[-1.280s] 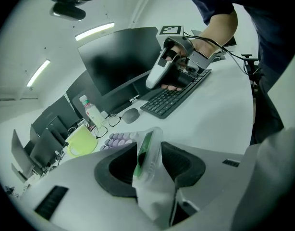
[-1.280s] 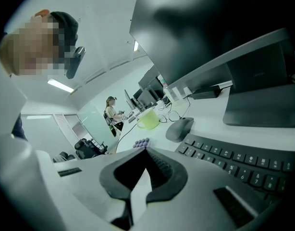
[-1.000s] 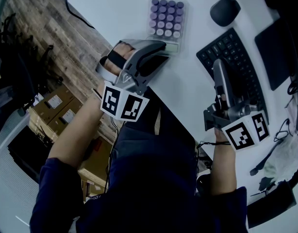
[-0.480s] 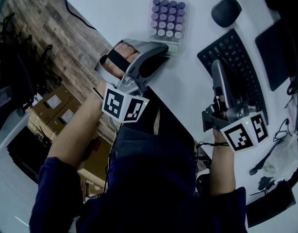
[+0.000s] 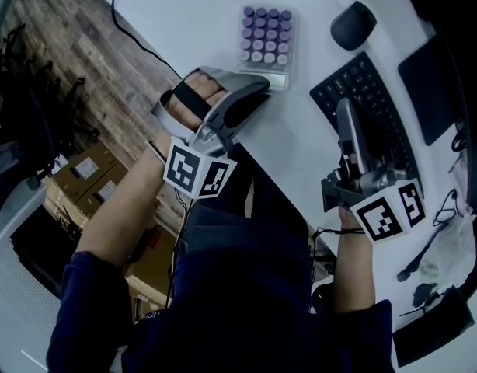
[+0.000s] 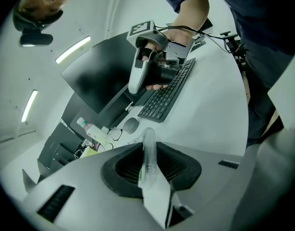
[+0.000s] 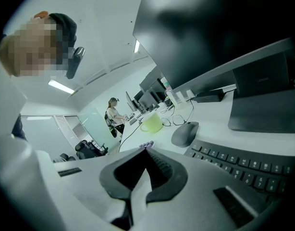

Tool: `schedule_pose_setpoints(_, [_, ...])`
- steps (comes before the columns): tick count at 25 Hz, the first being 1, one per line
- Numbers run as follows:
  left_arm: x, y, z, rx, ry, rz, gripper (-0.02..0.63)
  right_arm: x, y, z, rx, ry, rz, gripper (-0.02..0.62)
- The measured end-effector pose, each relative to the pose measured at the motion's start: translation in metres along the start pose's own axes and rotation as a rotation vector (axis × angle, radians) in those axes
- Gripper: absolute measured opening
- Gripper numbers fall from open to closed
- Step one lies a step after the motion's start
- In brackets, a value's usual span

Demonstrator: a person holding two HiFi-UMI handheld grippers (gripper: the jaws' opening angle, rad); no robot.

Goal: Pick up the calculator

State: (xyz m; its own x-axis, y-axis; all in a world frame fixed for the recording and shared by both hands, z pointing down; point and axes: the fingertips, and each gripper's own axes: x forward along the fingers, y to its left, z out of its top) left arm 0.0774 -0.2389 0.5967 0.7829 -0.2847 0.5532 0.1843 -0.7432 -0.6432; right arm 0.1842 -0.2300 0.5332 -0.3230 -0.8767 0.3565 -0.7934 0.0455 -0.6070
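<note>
The calculator (image 5: 263, 33), clear-cased with purple keys, lies on the white desk (image 5: 200, 14). My left gripper (image 5: 258, 81) is at its near, display end. In the left gripper view the calculator (image 6: 148, 150) stands edge-on between the jaws of the left gripper (image 6: 148, 133). They have just been closing and now pinch it at their tips. My right gripper (image 5: 345, 109) hovers over the near edge of the black keyboard (image 5: 370, 103), shut with nothing in it. In its own view the right gripper (image 7: 145, 149) points past the purple keys of the calculator (image 7: 146, 144).
A black mouse (image 5: 353, 24) lies beyond the keyboard, and a dark monitor base (image 5: 433, 84) is at the right. A black cable (image 5: 137, 37) runs along the desk's left edge. Cardboard boxes (image 5: 87, 173) sit on the floor below. A green mug (image 7: 151, 123) stands farther along the desk.
The left gripper's jaws have narrowed onto the near end of the calculator, and the gripper has rolled a little. The right gripper has stayed over the keyboard.
</note>
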Motion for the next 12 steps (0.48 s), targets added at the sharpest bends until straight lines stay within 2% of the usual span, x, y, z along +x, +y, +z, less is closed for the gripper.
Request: schedule_pose_setpoints(12, [-0.012, 0.018, 0.016, 0.022, -0.003, 0.012, 0.098, -0.013, 0.011, 0.026, -0.037, -0.035, 0.003, 0.003])
